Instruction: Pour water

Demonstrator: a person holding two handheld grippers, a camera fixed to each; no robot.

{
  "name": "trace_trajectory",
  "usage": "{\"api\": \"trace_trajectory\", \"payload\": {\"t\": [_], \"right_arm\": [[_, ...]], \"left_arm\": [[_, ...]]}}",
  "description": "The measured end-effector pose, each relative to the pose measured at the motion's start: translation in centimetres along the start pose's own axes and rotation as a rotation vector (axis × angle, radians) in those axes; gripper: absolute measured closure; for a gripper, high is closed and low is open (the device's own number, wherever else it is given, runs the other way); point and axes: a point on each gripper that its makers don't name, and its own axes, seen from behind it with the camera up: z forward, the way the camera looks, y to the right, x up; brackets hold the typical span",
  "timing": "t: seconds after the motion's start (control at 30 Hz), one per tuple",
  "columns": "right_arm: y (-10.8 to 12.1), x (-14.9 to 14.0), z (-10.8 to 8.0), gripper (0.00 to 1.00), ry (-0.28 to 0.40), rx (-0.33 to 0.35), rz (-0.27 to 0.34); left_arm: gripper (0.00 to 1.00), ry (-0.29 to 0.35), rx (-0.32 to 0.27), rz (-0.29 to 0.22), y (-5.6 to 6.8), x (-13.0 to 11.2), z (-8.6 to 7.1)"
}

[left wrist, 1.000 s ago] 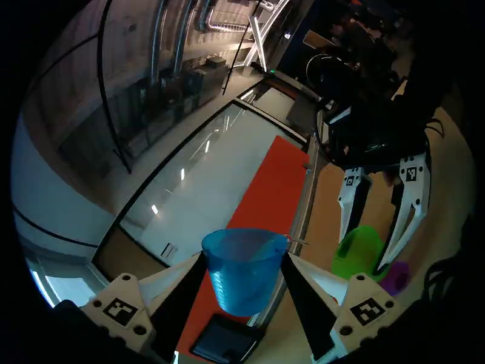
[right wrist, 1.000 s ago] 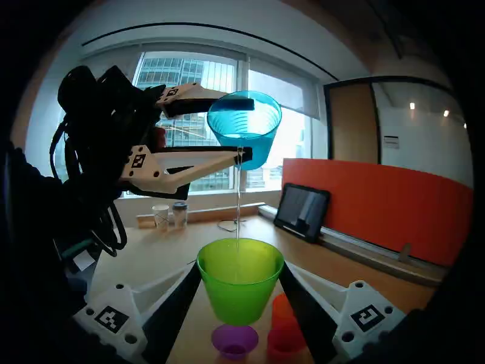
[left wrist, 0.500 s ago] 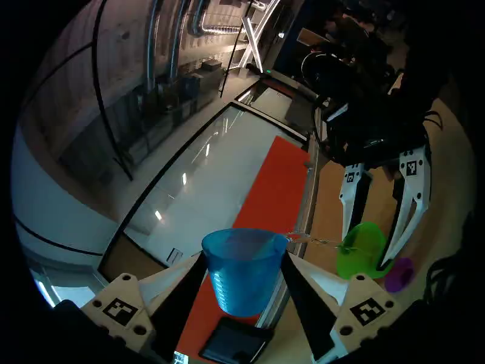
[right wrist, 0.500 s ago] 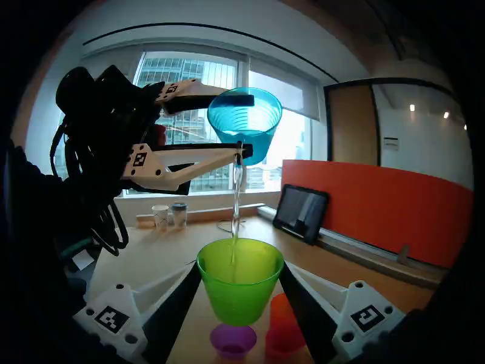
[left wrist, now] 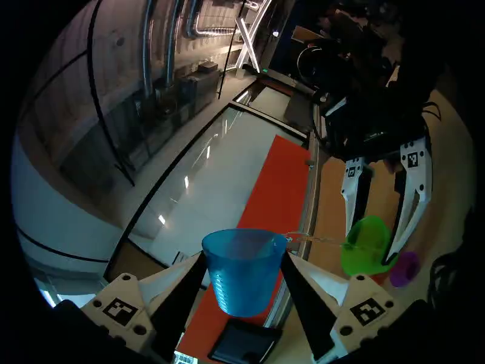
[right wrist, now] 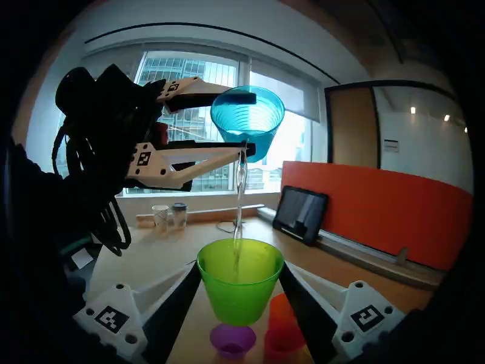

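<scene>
Stage: the pour is under way. A thin water stream (right wrist: pixel 239 200) falls from the tipped blue cup (right wrist: pixel 247 121) into the green cup (right wrist: pixel 240 285).
Done: both cups are gripped, with the blue one tilted above the green one.
Left to do: probably emptying the blue cup, then righting it. I cannot tell how full the green cup is.
Left gripper (left wrist: pixel 242 267): its fingers are clamped on the blue cup, above the right gripper and just ahead of it.
Right gripper (right wrist: pixel 239 273): its fingers press both sides of the upright green cup, directly below the left gripper.
Partition (right wrist: pixel 388 206): one, orange, ahead of the right gripper to its right.
Tablet (right wrist: pixel 301 212): one, leaning just before the partition.
Big cups: two, blue and green.
Small cups: three just under the right gripper's fingertips, one purple (right wrist: pixel 233 340) and two orange-red (right wrist: pixel 280 308).
Far cups (right wrist: pixel 169 214): two, well ahead of the right gripper to its left.
</scene>
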Motion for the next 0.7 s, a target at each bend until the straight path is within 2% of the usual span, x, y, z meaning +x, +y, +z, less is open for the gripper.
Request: {"api": "trace_trajectory", "payload": {"t": [0.7], "right_arm": [[0.34,0.58,-0.04,0.09,0.009,-0.001,-0.007]], "left_arm": [[0.15,0.002,0.015,0.065,-0.97,0.44,-0.12]]}}
